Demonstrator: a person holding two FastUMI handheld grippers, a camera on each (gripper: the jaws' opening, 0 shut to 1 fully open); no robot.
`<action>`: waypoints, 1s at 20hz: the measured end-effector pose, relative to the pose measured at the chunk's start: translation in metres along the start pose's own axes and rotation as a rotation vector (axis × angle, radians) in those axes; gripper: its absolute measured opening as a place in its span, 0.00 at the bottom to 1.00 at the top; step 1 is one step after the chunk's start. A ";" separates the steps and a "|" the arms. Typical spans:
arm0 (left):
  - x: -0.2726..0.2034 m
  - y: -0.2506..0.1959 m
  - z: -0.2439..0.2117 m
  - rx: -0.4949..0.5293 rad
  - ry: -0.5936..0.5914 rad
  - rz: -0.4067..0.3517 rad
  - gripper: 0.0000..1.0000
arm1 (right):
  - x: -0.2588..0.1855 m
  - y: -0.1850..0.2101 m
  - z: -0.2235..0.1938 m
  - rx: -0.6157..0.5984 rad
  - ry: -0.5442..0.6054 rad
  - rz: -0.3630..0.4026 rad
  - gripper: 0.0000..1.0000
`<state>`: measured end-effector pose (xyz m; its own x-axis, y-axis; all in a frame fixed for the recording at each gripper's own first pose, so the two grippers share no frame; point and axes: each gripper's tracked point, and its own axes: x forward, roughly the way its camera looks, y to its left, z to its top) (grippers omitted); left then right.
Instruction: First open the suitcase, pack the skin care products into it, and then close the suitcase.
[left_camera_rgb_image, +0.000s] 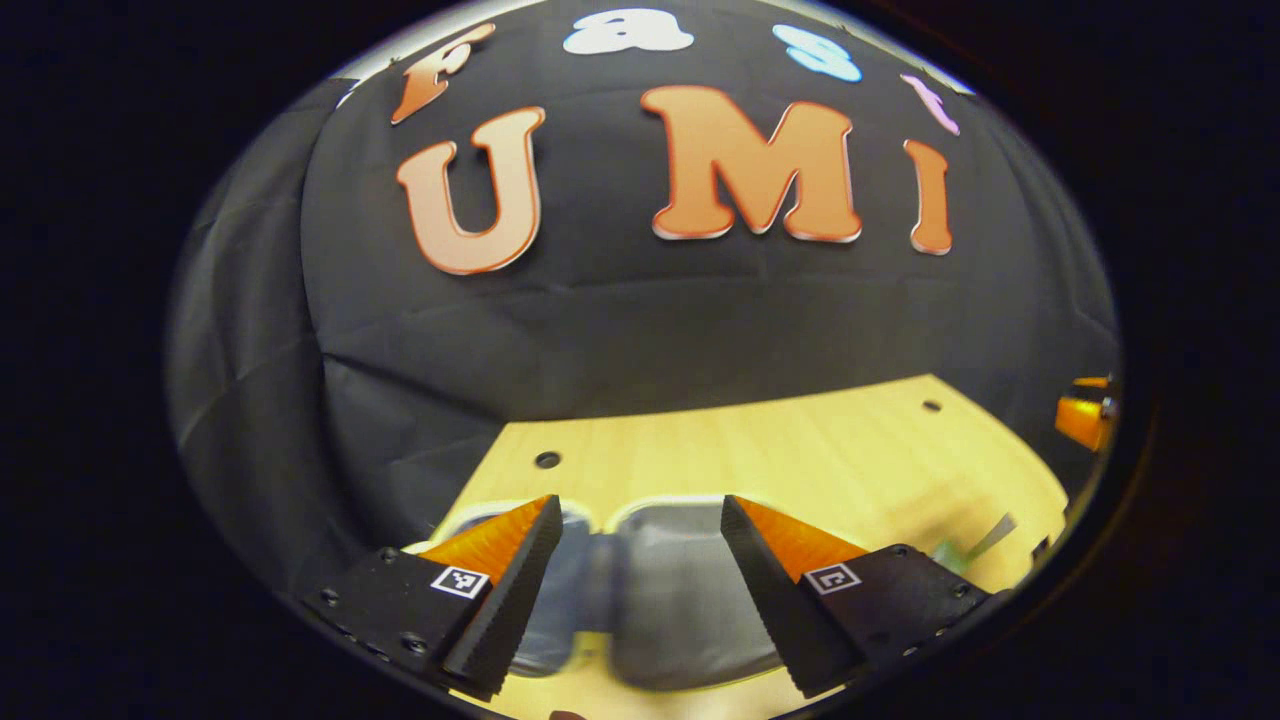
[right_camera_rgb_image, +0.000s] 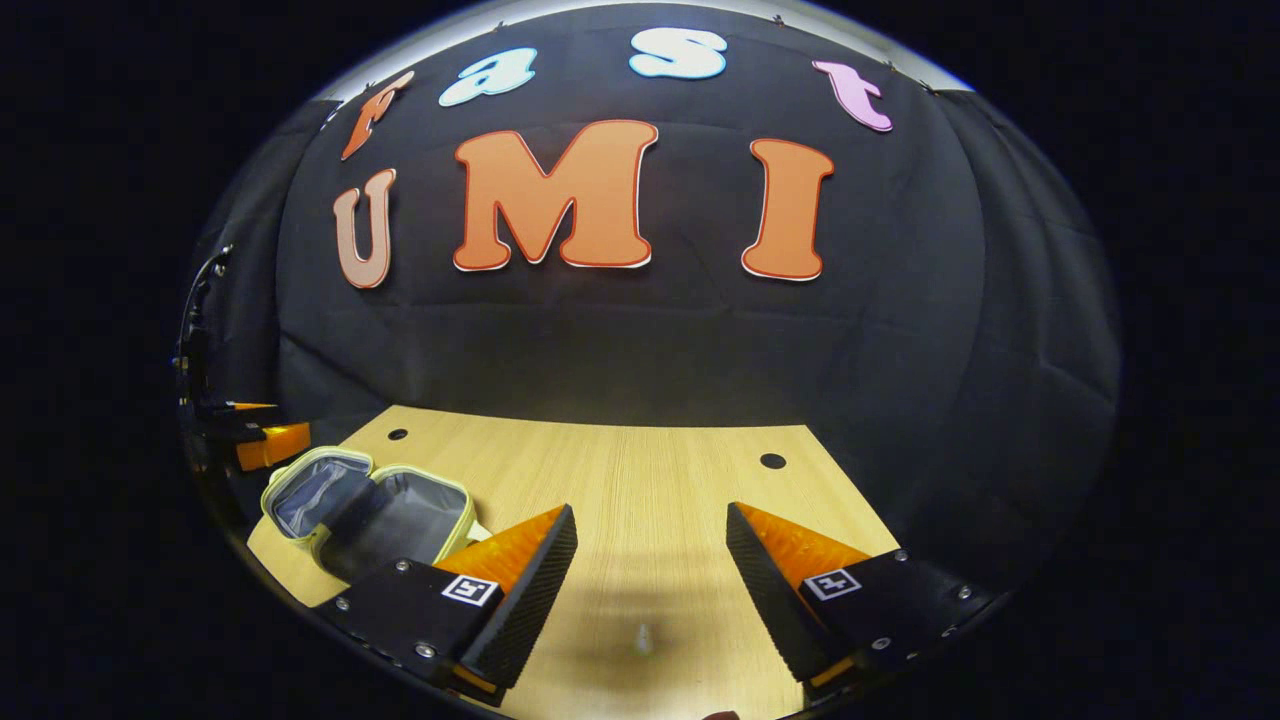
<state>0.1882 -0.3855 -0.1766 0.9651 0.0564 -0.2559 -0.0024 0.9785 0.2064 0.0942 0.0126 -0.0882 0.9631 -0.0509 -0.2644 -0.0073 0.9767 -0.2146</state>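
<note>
Two hand-held grippers hang over a pale wooden desk (right_camera_rgb_image: 640, 480), both with their jaws spread wide and nothing held between them.

In the left gripper view, the left hand-held gripper (left_camera_rgb_image: 640, 570) hovers right above the suitcase (left_camera_rgb_image: 660, 600), a small soft case with a pale yellow-green rim and a grey lining. The case lies open on the desk, its two halves spread flat side by side, and both grey compartments show blurred in the gap between the released fingers. I cannot tell whether anything lies inside them. A small greenish item (left_camera_rgb_image: 975, 545) lies on the desk to the right of the case, too blurred to identify. At the far right edge of this view a part of the right hand-held gripper shows.

In the right gripper view, the right hand-held gripper (right_camera_rgb_image: 650, 580) is released over bare desk, well apart from the case. The open suitcase (right_camera_rgb_image: 370, 510) sits at the left of this view, near the desk's left edge, with one half farther back and the other nearer, both lined in grey. Just beyond it, at the left edge, the left hand-held gripper (right_camera_rgb_image: 255, 435) shows, close to the case. Several round dark holes (right_camera_rgb_image: 772, 461) mark the desktop near the back wall.
</note>
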 end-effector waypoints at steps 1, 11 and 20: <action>-0.005 -0.032 0.004 -0.014 -0.016 -0.030 0.98 | 0.001 -0.005 -0.002 -0.008 0.003 0.017 0.95; 0.009 -0.217 -0.069 0.021 0.087 -0.158 0.99 | -0.006 -0.056 -0.021 -0.096 0.021 0.125 0.95; 0.021 -0.244 -0.174 0.082 0.285 -0.140 0.99 | -0.005 -0.081 -0.051 -0.103 0.091 0.149 0.95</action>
<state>0.1635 -0.5889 -0.3972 0.8424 -0.0126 -0.5386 0.1569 0.9621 0.2229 0.0761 -0.0767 -0.1179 0.9210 0.0689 -0.3833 -0.1793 0.9487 -0.2604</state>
